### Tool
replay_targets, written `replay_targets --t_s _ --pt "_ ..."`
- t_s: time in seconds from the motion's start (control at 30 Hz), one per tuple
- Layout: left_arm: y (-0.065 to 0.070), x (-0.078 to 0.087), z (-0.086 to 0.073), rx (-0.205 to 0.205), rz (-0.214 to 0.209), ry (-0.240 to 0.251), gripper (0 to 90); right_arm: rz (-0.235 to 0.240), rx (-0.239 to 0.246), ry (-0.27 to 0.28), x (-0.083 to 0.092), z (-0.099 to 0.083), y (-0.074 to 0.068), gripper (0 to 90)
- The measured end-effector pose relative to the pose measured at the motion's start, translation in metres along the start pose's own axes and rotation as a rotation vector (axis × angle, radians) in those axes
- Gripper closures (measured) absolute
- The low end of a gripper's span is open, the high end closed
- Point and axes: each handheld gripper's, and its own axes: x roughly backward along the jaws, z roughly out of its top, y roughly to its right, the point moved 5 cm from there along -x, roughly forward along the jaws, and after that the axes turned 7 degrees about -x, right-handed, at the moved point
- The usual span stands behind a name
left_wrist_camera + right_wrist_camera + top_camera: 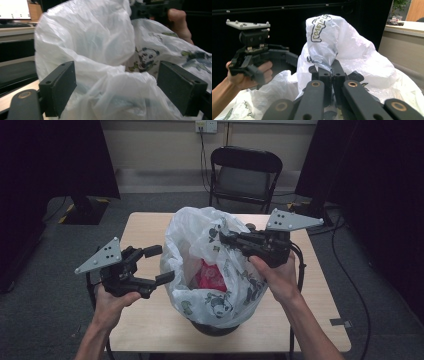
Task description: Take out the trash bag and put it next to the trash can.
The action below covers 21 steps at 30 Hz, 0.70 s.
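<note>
Your right claw (331, 72) clenched on the white panda-print plastic bag (210, 265), your left claw (156, 265) released beside it.

The high view looks forward and down from above the person's near side, taking in the whole worktop (150, 227) and a chair (244, 175) beyond it. The left gripper view sits close at the left, facing right across the white plastic bag (100, 50). The right gripper view faces left over the same bag, catching the left tongs (255, 58) farther off.
</note>
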Motion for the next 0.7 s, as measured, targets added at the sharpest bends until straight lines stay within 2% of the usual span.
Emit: replay_targets --t_s 0.03,0.1,0.13,0.17,0.2,0.23,0.27,0.33,0.4,0.47,0.5,0.57,0.63,0.7 --pt "0.001 -0.003 -0.002 -0.009 0.008 -0.017 15.0 -0.001 -0.005 0.003 0.0 0.0 0.001 90.0" --pt "0.004 -0.011 -0.004 -0.012 -0.005 -0.035 15.7 0.003 -0.01 0.004 -0.002 0.0 0.001 90.0" --pt "0.005 -0.013 -0.006 -0.021 0.004 -0.05 19.3 0.002 -0.009 0.001 -0.003 0.0 0.001 90.0" --pt "0.005 -0.013 -0.006 -0.021 0.004 -0.05 31.0 0.002 -0.009 0.001 -0.003 0.0 0.001 90.0" --pt "0.005 -0.016 -0.007 -0.037 0.019 -0.068 31.0 0.002 -0.009 -0.001 -0.003 0.0 0.001 90.0" --pt "0.005 -0.018 -0.008 -0.052 0.031 -0.086 41.7 0.003 -0.009 -0.001 -0.003 0.0 0.0 90.0" --pt "0.004 -0.018 -0.009 -0.057 0.037 -0.087 48.8 0.004 -0.009 -0.001 -0.003 0.0 0.0 90.0" --pt "0.002 -0.017 -0.007 -0.049 0.037 -0.076 76.8 0.004 -0.003 0.002 -0.002 0.0 -0.001 90.0" --pt "-0.001 -0.018 -0.004 -0.051 0.054 -0.071 89.3 0.007 -0.002 -0.002 -0.001 0.001 -0.003 90.0" --pt "-0.002 -0.019 0.003 -0.04 0.045 -0.055 89.7 0.008 0.001 -0.003 -0.001 0.001 -0.003 90.0" --pt "-0.003 -0.02 0.009 -0.046 0.046 -0.042 89.9 0.01 0.004 0.0 0.0 0.002 -0.004 90.0" --pt "-0.002 -0.022 0.024 -0.037 0.029 0.014 89.9 0.017 0.007 0.007 0.001 0.006 -0.007 90.0" --pt "0.0 -0.024 0.042 -0.044 0.026 0.059 89.9 0.053 -0.001 0.014 0.001 0.01 -0.011 90.0" --pt "0.003 -0.028 0.058 -0.058 0.023 0.079 90.0 0.109 -0.014 0.022 -0.001 0.012 -0.017 89.7"
